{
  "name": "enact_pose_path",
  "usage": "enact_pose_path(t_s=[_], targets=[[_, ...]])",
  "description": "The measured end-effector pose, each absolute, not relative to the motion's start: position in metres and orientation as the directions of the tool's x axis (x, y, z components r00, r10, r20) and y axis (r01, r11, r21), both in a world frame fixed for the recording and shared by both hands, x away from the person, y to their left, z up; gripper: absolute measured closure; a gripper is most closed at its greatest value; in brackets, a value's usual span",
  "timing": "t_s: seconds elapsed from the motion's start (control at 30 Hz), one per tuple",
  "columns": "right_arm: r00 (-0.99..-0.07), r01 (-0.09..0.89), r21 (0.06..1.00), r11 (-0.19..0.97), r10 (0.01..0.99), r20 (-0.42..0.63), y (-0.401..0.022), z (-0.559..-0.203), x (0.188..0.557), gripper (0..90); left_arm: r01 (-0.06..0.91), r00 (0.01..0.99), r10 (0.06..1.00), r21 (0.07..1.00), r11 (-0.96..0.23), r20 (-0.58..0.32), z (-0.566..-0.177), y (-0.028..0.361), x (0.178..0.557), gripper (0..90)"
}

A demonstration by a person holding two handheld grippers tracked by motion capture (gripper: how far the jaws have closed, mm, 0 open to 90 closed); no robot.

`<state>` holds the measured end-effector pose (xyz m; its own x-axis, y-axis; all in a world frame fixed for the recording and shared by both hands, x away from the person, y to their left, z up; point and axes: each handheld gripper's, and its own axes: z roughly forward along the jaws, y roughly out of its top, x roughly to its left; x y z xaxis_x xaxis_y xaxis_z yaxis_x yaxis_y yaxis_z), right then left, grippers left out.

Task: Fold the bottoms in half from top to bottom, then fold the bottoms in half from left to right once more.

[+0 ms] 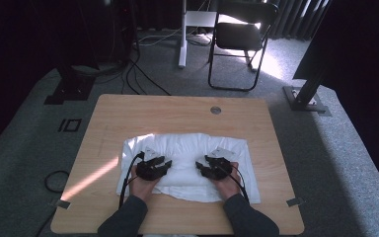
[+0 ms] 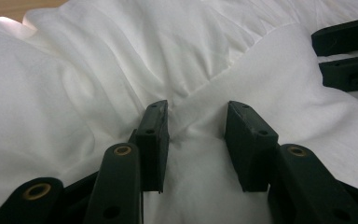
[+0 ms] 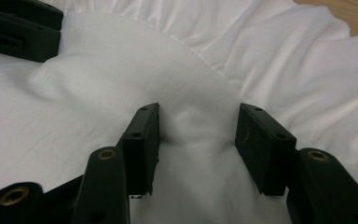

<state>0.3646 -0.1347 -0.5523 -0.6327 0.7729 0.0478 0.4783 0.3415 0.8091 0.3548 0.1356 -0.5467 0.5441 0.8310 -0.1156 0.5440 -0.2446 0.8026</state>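
Table: wooden, carries white cloth.
Cloth: long axis runs left-right.
Left hand-held gripper: jaws apart, straddling a fold.
Right hand-held gripper: the same.

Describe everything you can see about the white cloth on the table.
The white cloth is soft, matte fabric, folded into a rumpled, roughly rectangular bundle lying flat on the near half of the wooden table. Creases and gathered ridges run across it, and sunlight brightens its left edge. The left gripper and the right gripper each press down on it, a raised fold of fabric standing between their parted jaws.
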Motion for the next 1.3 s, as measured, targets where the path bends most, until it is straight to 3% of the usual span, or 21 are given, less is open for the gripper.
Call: enact_pose_path(t_s=[0.3,0.83,0.97,1.0,1.07,1.3], targets=[[-0.633,0.462,0.824,0.328,0.772,0.048,-0.130,-0.556,0.389,49.3,0.548,0.523,0.844,0.805,-0.226,-0.119,-0.547,0.140,0.376,60.5],[-0.621,0.461,0.830,0.314,0.782,0.049,-0.128,-0.557,0.391,49.4,0.567,0.516,0.843,0.798,-0.205,-0.149,-0.544,0.143,0.381,60.2],[-0.621,0.459,0.831,0.313,0.782,0.049,-0.128,-0.557,0.391,49.4,0.576,0.504,0.850,0.793,-0.199,-0.152,-0.534,0.145,0.380,49.3],[-0.622,0.460,0.832,0.312,0.782,0.050,-0.128,-0.557,0.391,49.4,0.548,0.486,0.867,0.812,-0.201,-0.112,-0.521,0.151,0.377,49.3],[-0.623,0.459,0.833,0.310,0.780,0.053,-0.129,-0.558,0.391,49.4,0.530,0.455,0.886,0.826,-0.190,-0.088,-0.512,0.159,0.375,39.7],[-0.620,0.454,0.836,0.308,0.783,0.049,-0.129,-0.558,0.391,49.3,0.561,0.350,0.926,0.823,-0.083,-0.144,-0.500,0.209,0.376,34.7]])
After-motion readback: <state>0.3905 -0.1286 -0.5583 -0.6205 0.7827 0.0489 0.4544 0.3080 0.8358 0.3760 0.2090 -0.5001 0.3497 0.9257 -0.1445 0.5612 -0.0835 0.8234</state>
